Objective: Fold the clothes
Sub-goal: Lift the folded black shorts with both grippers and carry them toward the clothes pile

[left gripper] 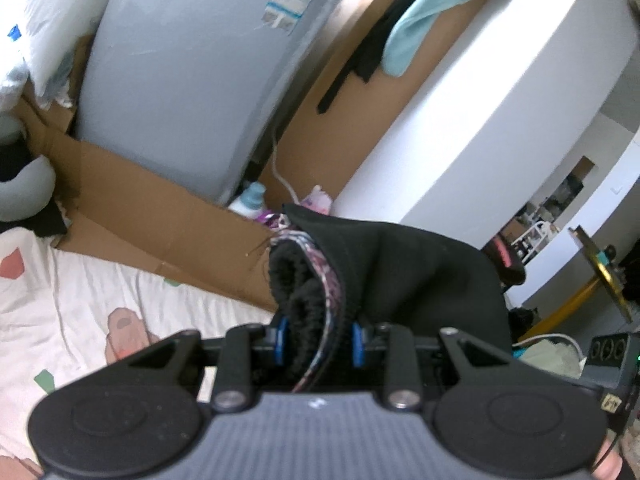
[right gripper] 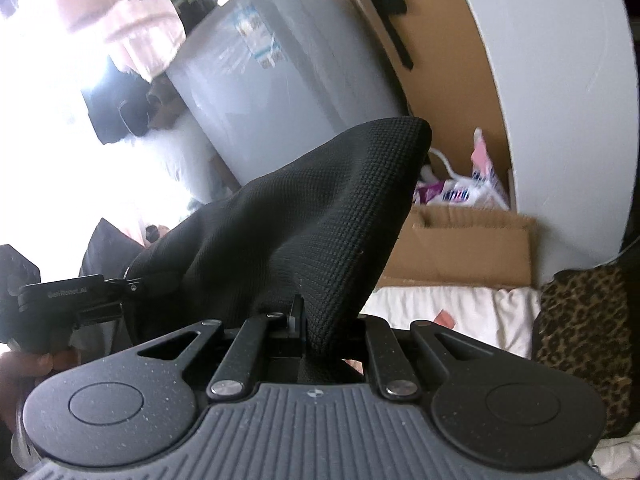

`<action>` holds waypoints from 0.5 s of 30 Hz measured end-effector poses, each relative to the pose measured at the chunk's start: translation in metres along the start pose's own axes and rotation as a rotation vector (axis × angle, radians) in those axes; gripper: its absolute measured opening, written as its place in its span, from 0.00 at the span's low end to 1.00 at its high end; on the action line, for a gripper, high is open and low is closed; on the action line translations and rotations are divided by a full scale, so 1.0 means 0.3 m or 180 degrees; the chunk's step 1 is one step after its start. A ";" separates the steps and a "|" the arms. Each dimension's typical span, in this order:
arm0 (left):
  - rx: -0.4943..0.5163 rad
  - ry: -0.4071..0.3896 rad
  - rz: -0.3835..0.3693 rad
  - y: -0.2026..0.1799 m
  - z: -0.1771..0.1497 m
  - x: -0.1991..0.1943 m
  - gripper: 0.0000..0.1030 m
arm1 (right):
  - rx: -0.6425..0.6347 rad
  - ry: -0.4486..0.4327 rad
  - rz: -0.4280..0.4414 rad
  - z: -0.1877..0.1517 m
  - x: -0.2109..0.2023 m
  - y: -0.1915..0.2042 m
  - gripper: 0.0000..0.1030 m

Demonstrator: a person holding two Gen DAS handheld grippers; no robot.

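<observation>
Black knit garment (right gripper: 304, 216) hangs in the air between the two grippers, lifted clear of the bed rather than lying on it. One end of it, a ribbed band with a strip of purple-and-white patterned cloth (left gripper: 324, 276) along its inner edge, is bunched between the blue pads of the left gripper (left gripper: 319, 342), which is clamped on that bunch. The rest of the dark cloth (left gripper: 420, 276) runs off to the right in that view, toward the other tool.

The right gripper (right gripper: 304, 320) is closed on another edge of the same garment; the knit rises from its fingers in a taut peak and slopes away to the left, where the left gripper (right gripper: 68, 292) shows at the far end of the cloth. Held at two points like this, the piece is stretched into a span, which I take to be for shaking it flat or laying it out, or for bringing one edge over to the other. The frames fit either reading, and how much is already doubled over I cannot see.

Below lies the white bedsheet (left gripper: 80, 288) with pink and green shapes, a likely surface for laying the garment down. A leopard-print cloth (right gripper: 584, 344) sits at the sheet's right edge. Behind stand flattened cardboard (left gripper: 160, 208) and a grey appliance (left gripper: 200, 64).
</observation>
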State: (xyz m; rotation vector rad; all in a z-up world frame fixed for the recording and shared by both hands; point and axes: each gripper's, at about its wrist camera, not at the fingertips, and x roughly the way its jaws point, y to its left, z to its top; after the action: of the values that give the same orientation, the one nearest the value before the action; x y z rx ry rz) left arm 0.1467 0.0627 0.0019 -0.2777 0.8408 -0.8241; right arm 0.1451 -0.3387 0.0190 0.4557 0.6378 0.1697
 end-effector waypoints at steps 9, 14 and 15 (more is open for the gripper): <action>-0.0045 -0.0026 -0.0115 -0.202 0.021 -0.058 0.31 | -0.0190 -0.0132 -0.0173 0.095 -0.252 0.028 0.07; -0.0083 -0.0081 -0.0223 -0.296 0.020 -0.079 0.31 | -0.0287 -0.0193 -0.0238 0.146 -0.384 0.026 0.07; -0.0104 -0.0088 -0.0239 -0.309 0.017 -0.084 0.31 | -0.0306 -0.0205 -0.0251 0.156 -0.410 0.026 0.07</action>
State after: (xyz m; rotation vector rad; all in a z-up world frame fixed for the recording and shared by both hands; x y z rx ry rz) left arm 0.0913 0.0191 0.0672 -0.3504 0.8224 -0.8752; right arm 0.0758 -0.3842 0.1218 0.3415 0.5807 0.1098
